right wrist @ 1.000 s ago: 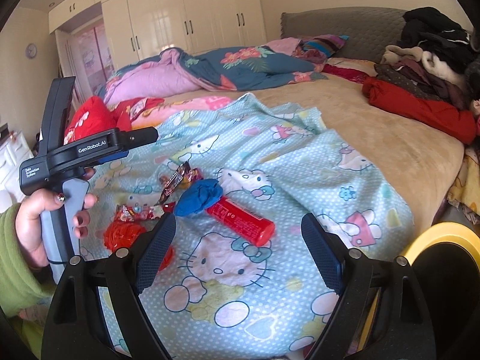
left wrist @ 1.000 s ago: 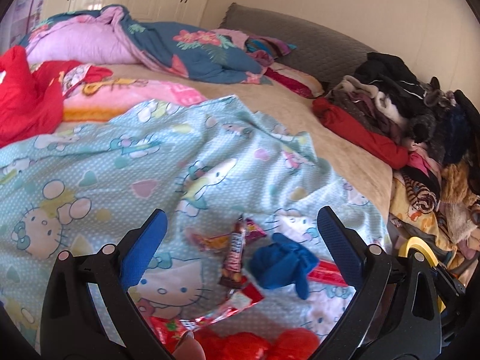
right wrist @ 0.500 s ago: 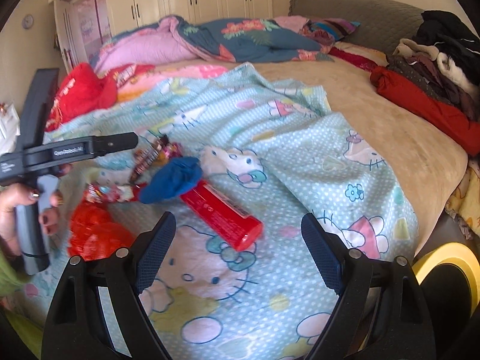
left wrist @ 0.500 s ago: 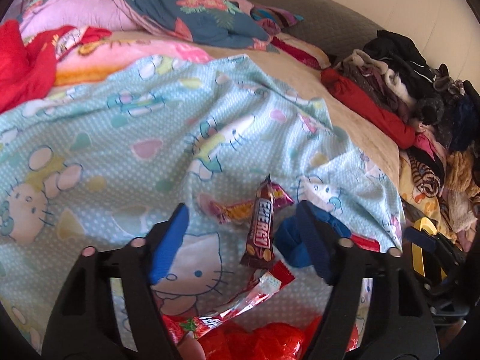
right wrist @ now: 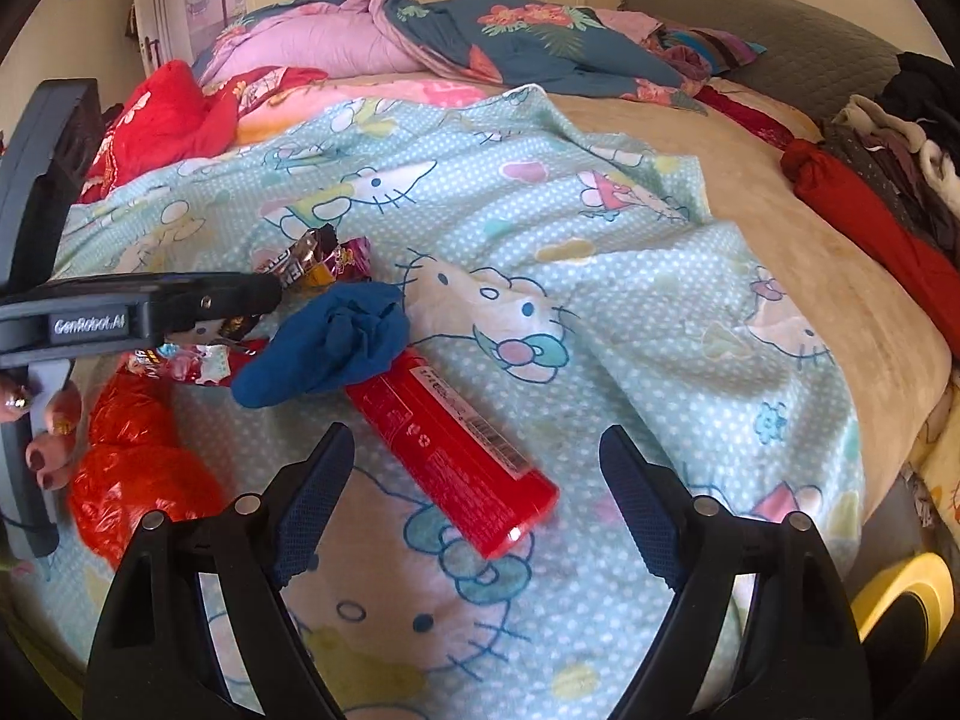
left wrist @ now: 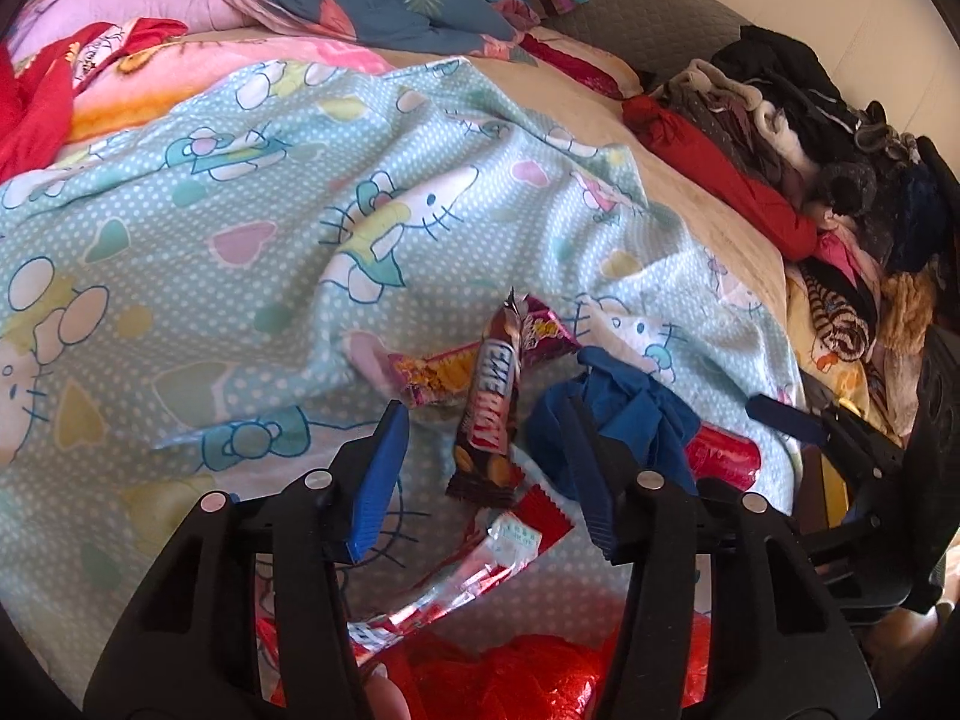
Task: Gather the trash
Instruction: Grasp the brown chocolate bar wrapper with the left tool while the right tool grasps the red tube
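Note:
Trash lies on a Hello Kitty sheet point(left wrist: 240, 210). It is a brown chocolate-bar wrapper point(left wrist: 492, 414), a pink-yellow wrapper point(left wrist: 444, 369), a red-silver wrapper point(left wrist: 480, 558), a crumpled red plastic bag point(left wrist: 510, 678), a balled blue cloth point(left wrist: 630, 414) and a red tube point(right wrist: 450, 438). My left gripper point(left wrist: 486, 468) is closing, its jaws either side of the brown wrapper's lower end, with gaps still showing. My right gripper point(right wrist: 474, 438) hangs open just above the near end of the red tube. In the right wrist view the blue cloth point(right wrist: 336, 348) rests on the tube's far end.
A heap of dark clothes point(left wrist: 810, 138) lines the bed's right side. Quilts and pillows point(left wrist: 360, 0) fill the head end. A red garment point(left wrist: 30, 108) lies at the left. A yellow-rimmed black bin point(right wrist: 900, 606) stands off the bed's near right corner. A hand point(right wrist: 42, 426) holds the left tool.
My left gripper has dropped toward the wrappers and its jaws have narrowed around the brown wrapper. My right gripper has come lower and closer over the red tube, still wide.

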The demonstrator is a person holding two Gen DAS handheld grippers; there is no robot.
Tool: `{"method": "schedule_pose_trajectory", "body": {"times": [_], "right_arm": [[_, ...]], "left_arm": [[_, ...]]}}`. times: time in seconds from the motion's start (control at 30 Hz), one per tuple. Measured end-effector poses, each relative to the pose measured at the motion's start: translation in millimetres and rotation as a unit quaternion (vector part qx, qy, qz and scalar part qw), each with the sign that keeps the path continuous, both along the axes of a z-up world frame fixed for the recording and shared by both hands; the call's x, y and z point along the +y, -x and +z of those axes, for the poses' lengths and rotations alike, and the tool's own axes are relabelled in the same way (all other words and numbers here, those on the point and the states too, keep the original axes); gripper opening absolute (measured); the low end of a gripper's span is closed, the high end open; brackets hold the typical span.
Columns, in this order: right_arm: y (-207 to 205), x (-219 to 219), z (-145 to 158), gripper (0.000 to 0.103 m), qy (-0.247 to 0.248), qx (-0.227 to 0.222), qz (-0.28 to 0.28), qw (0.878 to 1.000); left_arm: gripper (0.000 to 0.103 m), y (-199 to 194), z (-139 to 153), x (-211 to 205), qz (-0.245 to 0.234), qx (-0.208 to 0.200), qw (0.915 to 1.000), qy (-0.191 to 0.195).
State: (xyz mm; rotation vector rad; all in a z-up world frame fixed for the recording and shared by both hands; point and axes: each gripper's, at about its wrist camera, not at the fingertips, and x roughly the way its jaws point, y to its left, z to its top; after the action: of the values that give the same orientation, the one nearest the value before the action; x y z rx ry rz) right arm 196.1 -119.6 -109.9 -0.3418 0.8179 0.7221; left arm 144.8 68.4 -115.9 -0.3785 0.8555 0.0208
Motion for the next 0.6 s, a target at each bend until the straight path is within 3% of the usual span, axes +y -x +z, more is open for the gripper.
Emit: {"method": "schedule_pose_trajectory", "body": {"times": [0.13,0.27,0.37,0.6], "right_arm": [[-0.2,10.1,-3.5,0.081,0.01,-0.001,0.013,1.0],[-1.9,17.3,-12.8,0.066,0.019,0.01,0.021,1.0],[-1.3,17.1,-17.4,0.046,0.015,0.02,0.026,0.999],[3.3,7.3,-11.5,0.037,-0.002,0.032,0.016,0.999]], "left_arm": [[0.037,1.5,-5.3,-3.4,0.0,0.013,0.9999,-0.008],[0.037,2.3,-8.7,-6.9,-0.007,0.017,0.9998,-0.005],[0.034,1.0,-9.6,-7.4,-0.005,0.016,0.9998,-0.003],[0.034,3.7,-6.0,0.9,0.015,0.011,0.9997,0.012]]}}
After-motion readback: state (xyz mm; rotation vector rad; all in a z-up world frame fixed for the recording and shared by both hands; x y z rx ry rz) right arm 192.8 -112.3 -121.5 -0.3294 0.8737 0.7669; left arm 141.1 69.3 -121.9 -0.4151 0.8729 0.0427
